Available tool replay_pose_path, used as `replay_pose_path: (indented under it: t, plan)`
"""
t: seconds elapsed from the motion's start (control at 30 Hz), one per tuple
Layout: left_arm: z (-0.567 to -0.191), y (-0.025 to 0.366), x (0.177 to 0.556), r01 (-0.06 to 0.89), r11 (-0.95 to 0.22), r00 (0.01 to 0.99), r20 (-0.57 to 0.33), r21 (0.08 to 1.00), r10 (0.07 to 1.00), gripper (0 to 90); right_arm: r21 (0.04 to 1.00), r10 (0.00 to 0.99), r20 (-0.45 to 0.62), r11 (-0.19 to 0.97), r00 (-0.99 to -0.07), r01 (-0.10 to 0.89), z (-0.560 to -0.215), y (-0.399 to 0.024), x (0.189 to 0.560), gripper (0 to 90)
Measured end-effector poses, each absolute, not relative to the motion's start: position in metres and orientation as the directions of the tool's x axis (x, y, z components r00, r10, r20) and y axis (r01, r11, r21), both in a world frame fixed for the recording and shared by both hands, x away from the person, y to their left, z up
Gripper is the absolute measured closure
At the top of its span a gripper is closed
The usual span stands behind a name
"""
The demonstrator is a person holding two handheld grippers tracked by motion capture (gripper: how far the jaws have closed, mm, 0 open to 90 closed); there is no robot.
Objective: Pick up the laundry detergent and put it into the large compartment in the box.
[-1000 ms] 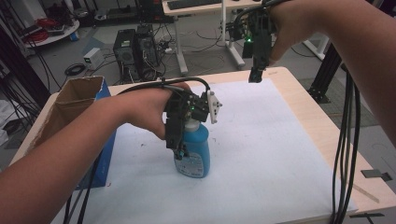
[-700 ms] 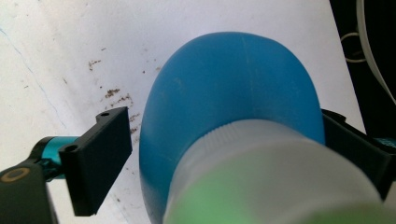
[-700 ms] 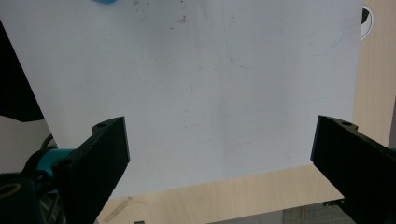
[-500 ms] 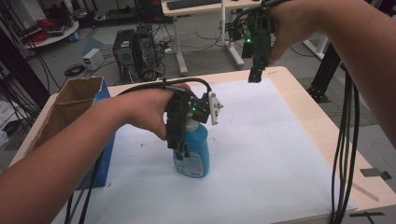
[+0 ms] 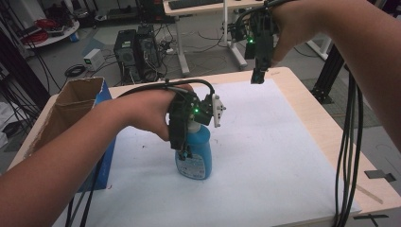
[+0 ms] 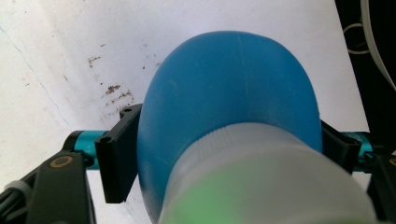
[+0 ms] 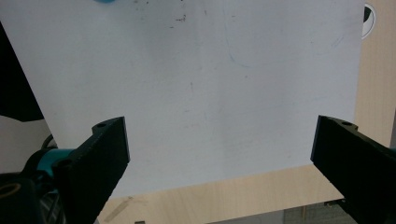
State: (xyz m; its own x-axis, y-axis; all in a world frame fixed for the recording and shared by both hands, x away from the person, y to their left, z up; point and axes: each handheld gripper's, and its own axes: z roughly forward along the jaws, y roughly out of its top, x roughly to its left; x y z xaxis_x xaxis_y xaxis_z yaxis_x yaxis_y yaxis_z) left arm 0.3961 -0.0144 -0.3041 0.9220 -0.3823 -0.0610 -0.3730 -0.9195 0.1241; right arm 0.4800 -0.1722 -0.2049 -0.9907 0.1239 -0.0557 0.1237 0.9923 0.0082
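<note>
On the white-covered bench (image 5: 283,156), the left gripper (image 5: 182,149), jaws just closing, pinches the blue bottle (image 6: 229,107); the smooth plastic could slip. The right gripper (image 7: 219,154) hangs spread.

Passage along the desk's (image 5: 302,118) left edge is being blocked by the cardboard box (image 5: 71,111); the white mat (image 5: 265,156) is being left open.

My bench is a pale wooden table (image 5: 302,109) covered almost wholly by a white sheet (image 5: 265,156), lightly stained and pen-marked. A blue bottle (image 5: 196,153) stands upright near the sheet's middle. An open cardboard box (image 5: 71,106) sits at the left edge.
</note>
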Motion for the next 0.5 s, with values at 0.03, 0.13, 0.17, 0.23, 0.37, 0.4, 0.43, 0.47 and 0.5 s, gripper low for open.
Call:
replay_pose_path:
  t: [0.03, 0.13, 0.17, 0.23, 0.37, 0.4, 0.43, 0.47, 0.5]
  plan:
    - [-0.3041, -0.0144, 0.3961, -0.373, -0.919, 0.922, -0.061, 0.124, -0.382, 25.3, 0.008, 0.124, -0.056, 0.992, -0.991, 0.124, -0.2049, -0.1722, 0.4800, 3.4]
    - [-0.3042, -0.0145, 0.3962, -0.377, -0.918, 0.920, -0.060, 0.122, -0.386, 26.7, 0.011, 0.122, -0.056, 0.992, -0.991, 0.122, -0.2049, -0.1723, 0.4808, 3.4]
    - [-0.3042, -0.0145, 0.3962, -0.377, -0.918, 0.920, -0.060, 0.122, -0.386, 27.9, 0.011, 0.122, -0.056, 0.992, -0.991, 0.122, -0.2049, -0.1723, 0.4808, 3.4]
    - [-0.3047, -0.0146, 0.3962, -0.375, -0.919, 0.921, -0.062, 0.125, -0.384, 28.5, 0.010, 0.125, -0.056, 0.992, -0.991, 0.125, -0.2051, -0.1724, 0.4810, 3.4]
    - [-0.3046, -0.0147, 0.3963, -0.376, -0.919, 0.921, -0.061, 0.118, -0.384, 29.7, 0.011, 0.125, -0.055, 0.992, -0.991, 0.124, -0.2057, -0.1728, 0.4816, 3.4]
    - [-0.3045, -0.0147, 0.3962, -0.376, -0.919, 0.921, -0.059, 0.116, -0.384, 30.6, 0.010, 0.129, -0.054, 0.992, -0.990, 0.129, -0.2055, -0.1728, 0.4814, 3.4]
    - [-0.3045, -0.0147, 0.3962, -0.376, -0.919, 0.921, -0.059, 0.116, -0.384, 31.4, 0.010, 0.129, -0.054, 0.992, -0.990, 0.129, -0.2055, -0.1728, 0.4814, 3.4]
    - [-0.3047, -0.0149, 0.3964, -0.379, -0.918, 0.920, -0.060, 0.115, -0.387, 31.4, 0.011, 0.127, -0.054, 0.992, -0.990, 0.127, -0.2056, -0.1731, 0.4817, 3.4]
    - [-0.3046, -0.0147, 0.3962, -0.376, -0.919, 0.921, -0.059, 0.116, -0.385, 31.4, 0.011, 0.127, -0.055, 0.992, -0.990, 0.127, -0.2056, -0.1731, 0.4816, 3.4]
